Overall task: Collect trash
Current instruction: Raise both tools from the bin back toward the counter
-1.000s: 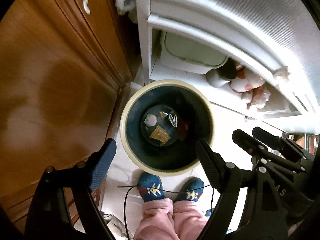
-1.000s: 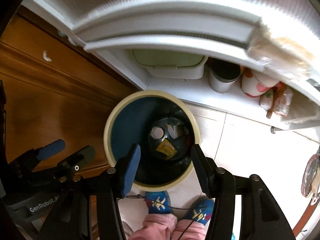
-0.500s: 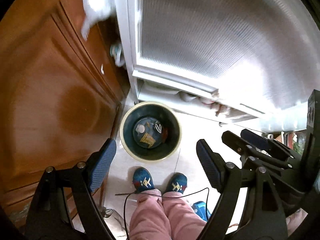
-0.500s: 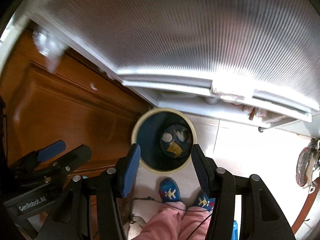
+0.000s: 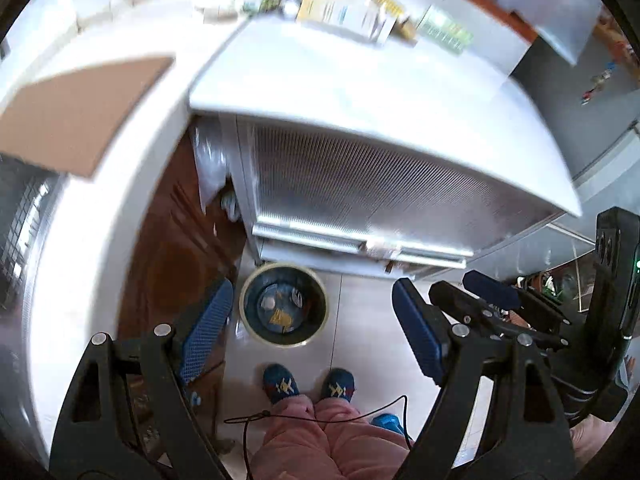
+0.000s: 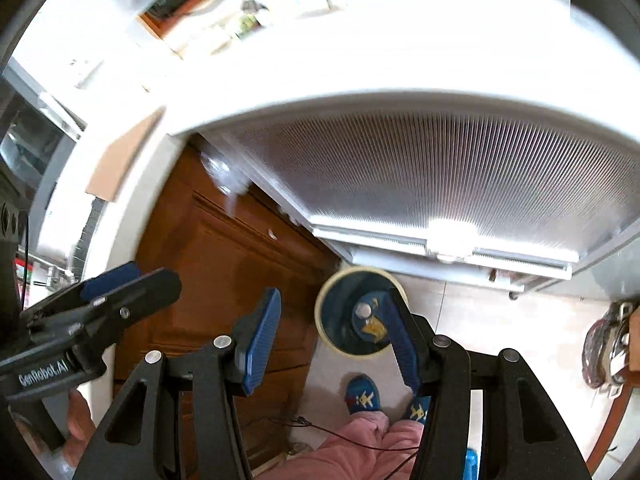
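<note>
Only left view shows whole bin [image 5: 284, 311] (right's finger [image 6: 402, 340] blocks).

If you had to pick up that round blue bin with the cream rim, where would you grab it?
Grab the round blue bin with the cream rim by that rim, coming straight down from above. It stands upright and open on the pale floor tiles, so one finger could slip inside and one outside. The near edge, by the blue socks, looks the most open; the brown wooden cabinet crowds its far-left side.

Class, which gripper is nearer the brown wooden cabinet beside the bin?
Left. The left gripper hangs right beside the wooden cabinet. The right gripper sits farther out on its other side, over the tiled floor.
</note>
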`<state>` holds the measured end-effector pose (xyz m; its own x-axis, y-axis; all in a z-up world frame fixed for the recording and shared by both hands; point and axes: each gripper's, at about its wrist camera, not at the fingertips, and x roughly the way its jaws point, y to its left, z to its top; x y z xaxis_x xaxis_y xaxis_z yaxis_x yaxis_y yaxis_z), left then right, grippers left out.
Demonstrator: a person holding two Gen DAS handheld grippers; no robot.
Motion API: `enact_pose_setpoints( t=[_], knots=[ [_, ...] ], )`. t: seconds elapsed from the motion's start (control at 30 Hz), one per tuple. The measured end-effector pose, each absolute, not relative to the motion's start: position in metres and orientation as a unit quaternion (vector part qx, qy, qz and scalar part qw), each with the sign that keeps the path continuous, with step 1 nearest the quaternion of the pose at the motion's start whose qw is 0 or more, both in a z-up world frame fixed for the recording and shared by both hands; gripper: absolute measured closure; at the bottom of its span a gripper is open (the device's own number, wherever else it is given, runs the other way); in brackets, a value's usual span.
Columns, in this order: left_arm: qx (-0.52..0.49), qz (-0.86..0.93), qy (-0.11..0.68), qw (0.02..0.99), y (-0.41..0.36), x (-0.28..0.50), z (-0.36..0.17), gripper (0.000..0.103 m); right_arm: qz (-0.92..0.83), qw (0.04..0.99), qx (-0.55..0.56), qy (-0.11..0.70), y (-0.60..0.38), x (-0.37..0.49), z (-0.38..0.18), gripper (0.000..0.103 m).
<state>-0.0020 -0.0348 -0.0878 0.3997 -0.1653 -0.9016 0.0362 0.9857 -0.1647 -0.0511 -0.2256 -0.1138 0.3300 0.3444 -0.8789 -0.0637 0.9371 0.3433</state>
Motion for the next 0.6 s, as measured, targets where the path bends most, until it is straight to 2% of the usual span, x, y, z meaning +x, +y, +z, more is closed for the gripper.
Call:
enact_pose_setpoints(
  t=[0.27, 0.6],
  knots=[
    [-0.057, -0.09, 0.489, 0.866, -0.025, 0.0, 0.006, 0.023, 0.122, 0.848, 0.123, 0.501, -0.227, -0.061, -0.013, 0.045],
    [-0.053, -0.113, 0.429, 0.895, -0.016, 0.032, 0.068, 0.023, 0.091, 0.897, 0.13, 0.412, -0.251, -0.049, 0.084, 0.038]
  ],
)
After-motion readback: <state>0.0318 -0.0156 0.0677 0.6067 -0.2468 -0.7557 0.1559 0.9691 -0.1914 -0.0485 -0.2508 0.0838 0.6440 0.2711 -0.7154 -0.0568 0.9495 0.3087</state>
